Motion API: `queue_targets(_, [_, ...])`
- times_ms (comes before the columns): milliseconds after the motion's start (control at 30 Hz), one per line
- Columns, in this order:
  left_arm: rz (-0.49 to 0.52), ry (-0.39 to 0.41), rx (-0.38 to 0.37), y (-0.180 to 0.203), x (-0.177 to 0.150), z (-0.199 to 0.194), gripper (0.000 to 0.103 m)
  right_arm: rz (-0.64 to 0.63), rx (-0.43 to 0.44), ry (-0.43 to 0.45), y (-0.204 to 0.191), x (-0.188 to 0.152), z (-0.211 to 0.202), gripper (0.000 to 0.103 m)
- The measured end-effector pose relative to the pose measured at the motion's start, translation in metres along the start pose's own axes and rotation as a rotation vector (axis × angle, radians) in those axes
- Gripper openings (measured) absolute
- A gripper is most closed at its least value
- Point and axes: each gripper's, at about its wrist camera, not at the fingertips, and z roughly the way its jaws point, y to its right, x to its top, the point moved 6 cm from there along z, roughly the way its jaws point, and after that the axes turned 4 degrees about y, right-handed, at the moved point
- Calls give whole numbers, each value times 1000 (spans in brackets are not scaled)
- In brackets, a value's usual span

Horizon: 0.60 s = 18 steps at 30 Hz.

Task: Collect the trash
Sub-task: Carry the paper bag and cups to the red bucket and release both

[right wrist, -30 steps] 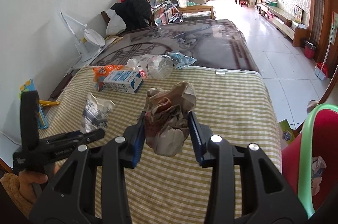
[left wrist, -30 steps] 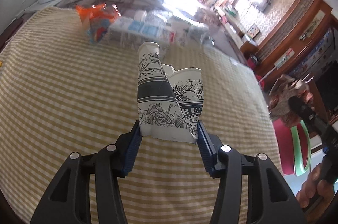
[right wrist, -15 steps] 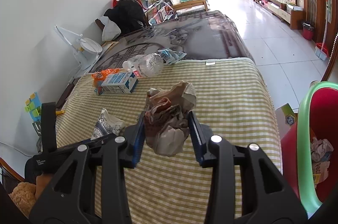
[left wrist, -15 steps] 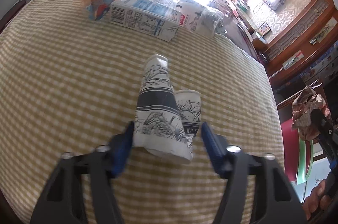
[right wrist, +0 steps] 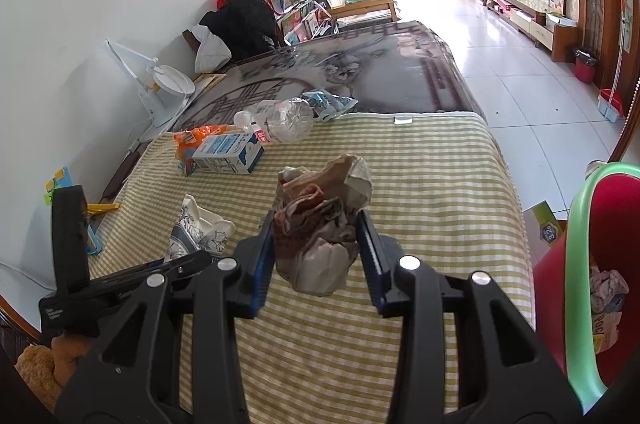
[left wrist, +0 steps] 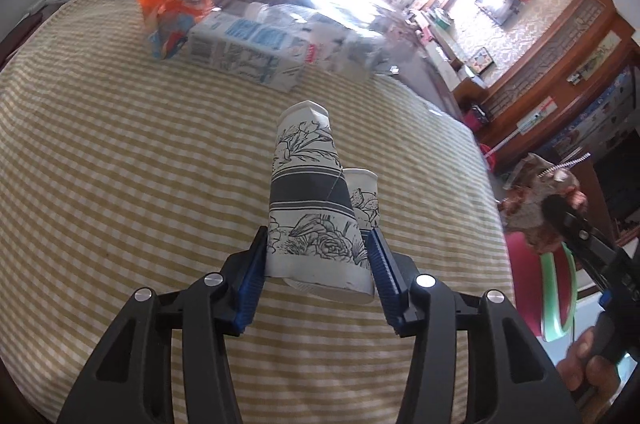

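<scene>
My left gripper (left wrist: 316, 256) is shut on crushed floral paper cups (left wrist: 308, 208), held just above the checked tablecloth (left wrist: 120, 184). The cups also show in the right wrist view (right wrist: 196, 228). My right gripper (right wrist: 316, 252) is shut on a crumpled brown paper wad (right wrist: 320, 220), held above the table's right part. The wad also shows in the left wrist view (left wrist: 536, 200). A red bin with a green rim (right wrist: 580, 264) stands beside the table's right edge, with trash inside.
A milk carton (right wrist: 228, 154), an orange wrapper (right wrist: 192, 140), a clear plastic bottle (right wrist: 284, 120) and a blue wrapper (right wrist: 328, 104) lie at the far end of the cloth. A white desk lamp (right wrist: 160, 84) stands at the left. Tiled floor (right wrist: 520, 96) lies to the right.
The left gripper has closed on the paper cups and lifted them slightly. The right gripper has moved with the paper wad toward the bin.
</scene>
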Motion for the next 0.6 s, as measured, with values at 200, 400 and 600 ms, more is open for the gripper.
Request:
queue_targets(200, [73,27,-13,31,1,-16,46,-22,-45,44,8,5,-14,38])
queue_targets(400, [134,45,-24,64,1,-28,46,-57,-130,116,26,12,-40,38])
queue_targets(600, [175,44,-39,97,-1,-28,46,-15,-190,151,64,12,-63,38])
